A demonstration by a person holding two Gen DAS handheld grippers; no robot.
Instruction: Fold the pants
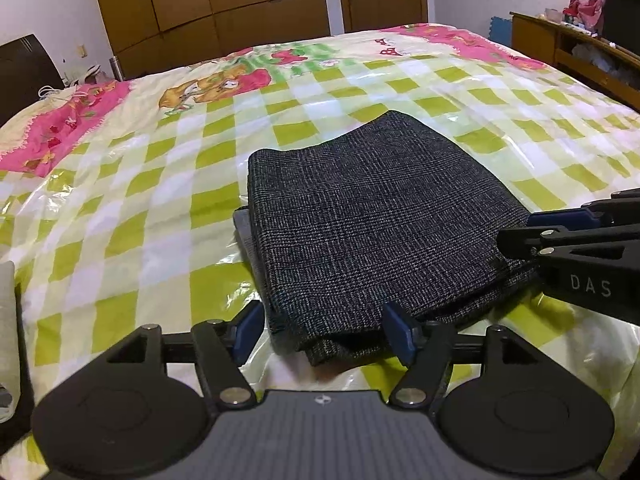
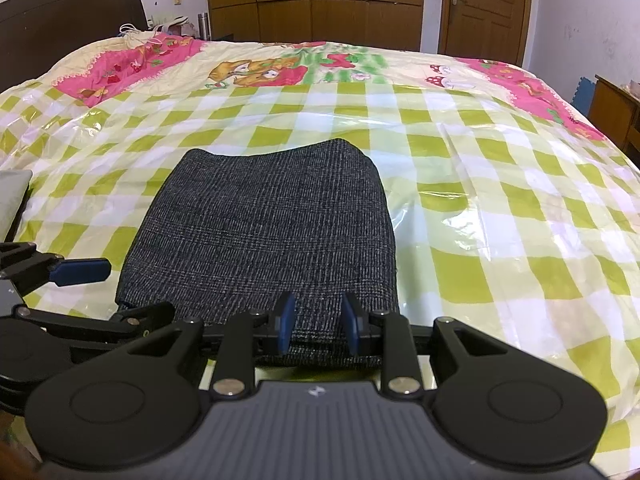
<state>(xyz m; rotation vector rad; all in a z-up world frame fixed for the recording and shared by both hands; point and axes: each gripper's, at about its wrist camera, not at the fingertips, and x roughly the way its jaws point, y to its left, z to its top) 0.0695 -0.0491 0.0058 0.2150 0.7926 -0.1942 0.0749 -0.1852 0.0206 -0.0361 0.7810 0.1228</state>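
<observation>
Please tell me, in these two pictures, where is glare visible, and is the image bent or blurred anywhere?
Left wrist view: white glare on the plastic sheet beside the folded pants; wardrobe lines bow from the fisheye; corners dark. Right wrist view: glare patches right of the pants; bed edges curve; focus fairly sharp, dark corners too.

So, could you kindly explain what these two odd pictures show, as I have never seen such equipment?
Each picture comes from a fisheye camera on a hand-held two-finger gripper, looking along its fingers. No robot: a person carries one in each hand. On the bed, over a checked plastic cover, lie dark pants, folded into a compact stack. The left gripper is open, its blue pads either side of the near corner. The right gripper stands narrower at the near edge; the fabric seems to run between its pads, so it probably grips.
</observation>
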